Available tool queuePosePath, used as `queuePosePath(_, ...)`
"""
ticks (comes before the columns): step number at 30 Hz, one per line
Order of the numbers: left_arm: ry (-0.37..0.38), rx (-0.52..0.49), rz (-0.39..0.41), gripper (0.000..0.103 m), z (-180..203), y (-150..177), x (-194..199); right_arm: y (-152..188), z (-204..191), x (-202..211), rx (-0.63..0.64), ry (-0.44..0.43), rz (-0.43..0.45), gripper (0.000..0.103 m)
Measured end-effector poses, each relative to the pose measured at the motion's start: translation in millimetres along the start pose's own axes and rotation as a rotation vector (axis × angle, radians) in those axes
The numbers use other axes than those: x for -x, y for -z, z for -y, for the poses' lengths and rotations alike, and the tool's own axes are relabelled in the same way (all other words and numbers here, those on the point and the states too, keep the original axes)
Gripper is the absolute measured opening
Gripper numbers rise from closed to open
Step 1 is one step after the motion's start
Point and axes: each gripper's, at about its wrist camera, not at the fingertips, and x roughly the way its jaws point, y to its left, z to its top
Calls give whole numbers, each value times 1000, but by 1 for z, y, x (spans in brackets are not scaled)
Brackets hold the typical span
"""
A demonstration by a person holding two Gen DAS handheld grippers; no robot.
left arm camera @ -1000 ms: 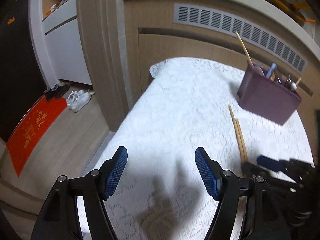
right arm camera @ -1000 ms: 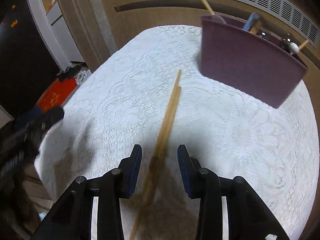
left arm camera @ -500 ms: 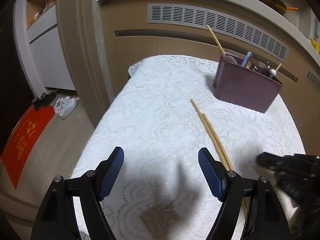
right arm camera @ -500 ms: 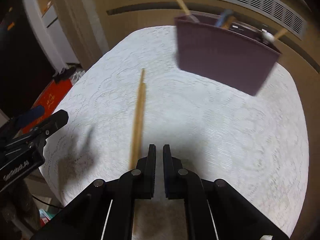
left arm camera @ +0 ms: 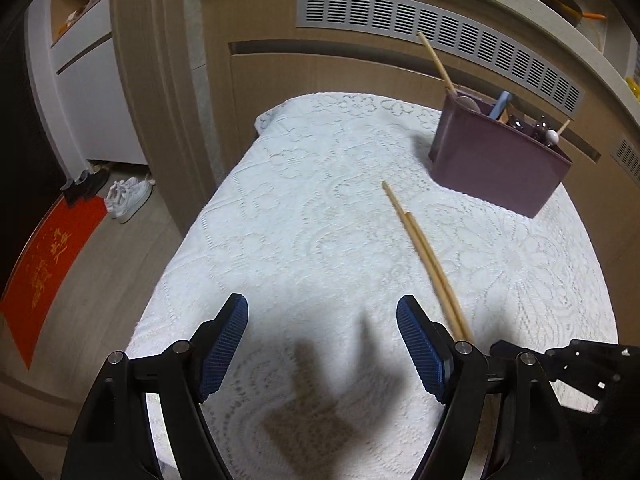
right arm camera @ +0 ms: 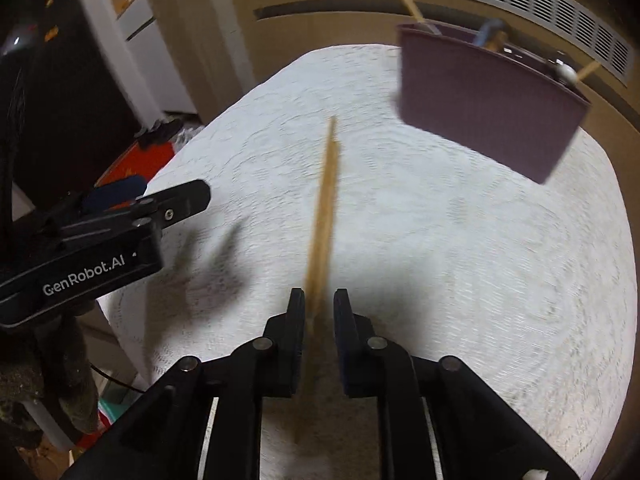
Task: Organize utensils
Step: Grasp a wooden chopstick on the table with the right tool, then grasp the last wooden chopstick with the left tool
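Wooden chopsticks (right arm camera: 324,216) are seen lying on the tablecloth (right arm camera: 460,260), pointed lengthwise toward the holder (right arm camera: 484,108). They are straddled by the right gripper (right arm camera: 319,320), whose jaws have just reopened slightly, nothing clamped. The left gripper (left arm camera: 322,344) is held wide open beside them.

Chopsticks (left arm camera: 424,256) on tablecloth (left arm camera: 304,216), before holder (left arm camera: 500,164).

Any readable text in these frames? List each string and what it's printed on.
"GenRobot.AI": white lettering on the black body of the left gripper, seen in the right wrist view.
Gold characters on the red floor mat, left wrist view: too small and distorted to read.
Nothing legible on the purple utensil holder, the chopsticks or the white lace tablecloth.
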Motion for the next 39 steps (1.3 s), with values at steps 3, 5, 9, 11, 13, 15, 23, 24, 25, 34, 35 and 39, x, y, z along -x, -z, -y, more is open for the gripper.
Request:
queuePosePath(3,-12,30,-12,78,-13,4,-1,5,-12,-10,43,51,-22,22)
queuePosePath(5,-15,50,-20,78,-19,5,-2,8,-14,-13,51,67,-29,24)
queuePosePath(9,-3,80,-33,78,-24,6,-4,15,-15,-10,70,81,-30,21)
queuePosePath(11,2,73,-34,78,-21,6,-4,19,-13,-5,84,90,-19,9)
queuePosePath(13,11,55,-37,78,-15,6,-4,23,-3,5,58,85,13,7)
queuePosePath(15,21,39,-51,78,-8,7,-5,24,15,18,15,98,38,7)
queuePosePath(23,154,-2,-121,78,30,-12,-25,37,90,41,-181,186,78,7)
queuePosePath(24,192,4,-135,78,36,-19,-31,40,94,42,-195,186,80,7)
queuePosePath(25,220,11,-151,77,42,-27,-38,43,97,43,-205,183,82,8)
queuePosePath(34,105,23,-249,36,75,-68,-103,72,96,42,-224,166,74,40)
queuePosePath(35,98,7,-251,36,80,-71,-106,73,95,43,-224,168,77,42)
queuePosePath(39,38,-132,-207,24,104,-72,-110,70,95,47,-224,195,93,56)
